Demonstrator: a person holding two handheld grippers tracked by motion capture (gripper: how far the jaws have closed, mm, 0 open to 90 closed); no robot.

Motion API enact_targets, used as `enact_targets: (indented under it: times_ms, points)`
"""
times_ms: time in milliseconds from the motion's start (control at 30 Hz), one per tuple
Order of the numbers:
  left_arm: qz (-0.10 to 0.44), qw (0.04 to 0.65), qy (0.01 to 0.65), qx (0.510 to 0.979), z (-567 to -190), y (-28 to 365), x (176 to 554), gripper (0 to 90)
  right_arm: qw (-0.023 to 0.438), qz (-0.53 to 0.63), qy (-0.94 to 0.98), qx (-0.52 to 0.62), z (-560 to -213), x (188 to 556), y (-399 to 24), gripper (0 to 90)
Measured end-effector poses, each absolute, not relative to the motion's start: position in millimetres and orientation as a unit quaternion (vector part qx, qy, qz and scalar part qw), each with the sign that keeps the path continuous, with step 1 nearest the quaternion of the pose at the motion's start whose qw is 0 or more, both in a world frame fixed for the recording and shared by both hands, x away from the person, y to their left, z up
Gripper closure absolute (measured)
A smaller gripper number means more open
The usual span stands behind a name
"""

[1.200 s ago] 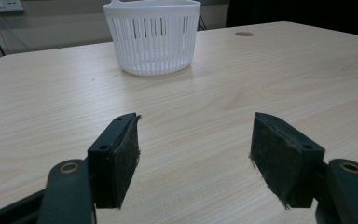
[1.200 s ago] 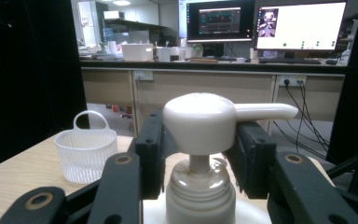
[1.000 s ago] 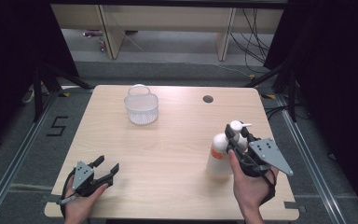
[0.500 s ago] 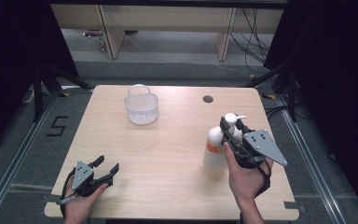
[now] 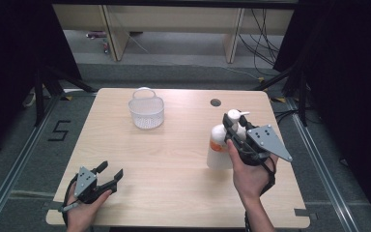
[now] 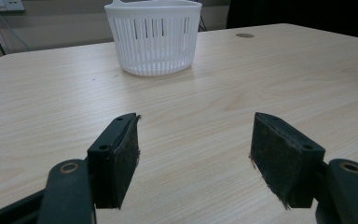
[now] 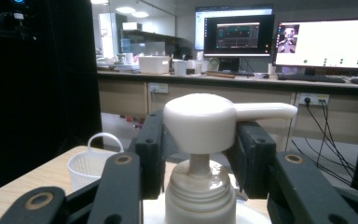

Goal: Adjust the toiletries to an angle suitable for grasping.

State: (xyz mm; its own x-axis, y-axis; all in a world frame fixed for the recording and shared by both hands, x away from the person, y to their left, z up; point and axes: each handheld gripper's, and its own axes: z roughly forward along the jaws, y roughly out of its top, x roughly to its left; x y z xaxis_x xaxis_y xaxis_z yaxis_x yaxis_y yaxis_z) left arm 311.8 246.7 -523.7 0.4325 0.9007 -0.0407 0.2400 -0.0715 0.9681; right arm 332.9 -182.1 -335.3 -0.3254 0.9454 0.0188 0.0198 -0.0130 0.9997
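Note:
A white pump bottle (image 5: 218, 147) with an orange label stands upright over the right half of the wooden table (image 5: 174, 159). My right gripper (image 5: 235, 127) is shut on it just under the pump head (image 7: 200, 122), one jaw on each side of the neck. A white slotted basket (image 5: 147, 114) sits at the far middle-left of the table, also seen as the basket (image 6: 154, 38) and the basket (image 7: 89, 169). My left gripper (image 5: 110, 172) rests low at the near left corner, open, with bare wood between its pads (image 6: 121, 158).
A small round hole (image 5: 216, 102) lies in the tabletop at the far right. Table edges run close to both hands. Beyond the far edge stand wooden bench legs and cables; monitors on a counter (image 7: 279, 77) show in the right gripper view.
My right gripper has carried the pump bottle a little toward the far side and left, rising slightly. The left gripper has stayed where it was.

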Motion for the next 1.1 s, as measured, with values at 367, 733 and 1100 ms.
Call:
enact_targets:
  times_ms: [367, 733, 1100]
  points:
    - [0.314, 0.528, 0.432, 0.660, -523.8, 246.9, 311.3, 31.7, 0.402, 0.585, 0.575, 0.408, -331.1, 345.9, -177.7, 60.0]
    - [0.317, 0.533, 0.430, 0.656, -524.7, 247.1, 311.5, 31.7, 0.402, 0.592, 0.574, 0.397, -323.4, 359.8, -172.1, 60.0]
    - [0.317, 0.532, 0.430, 0.657, -524.4, 247.8, 311.2, 31.8, 0.399, 0.602, 0.572, 0.389, -314.9, 373.7, -164.7, 60.0]
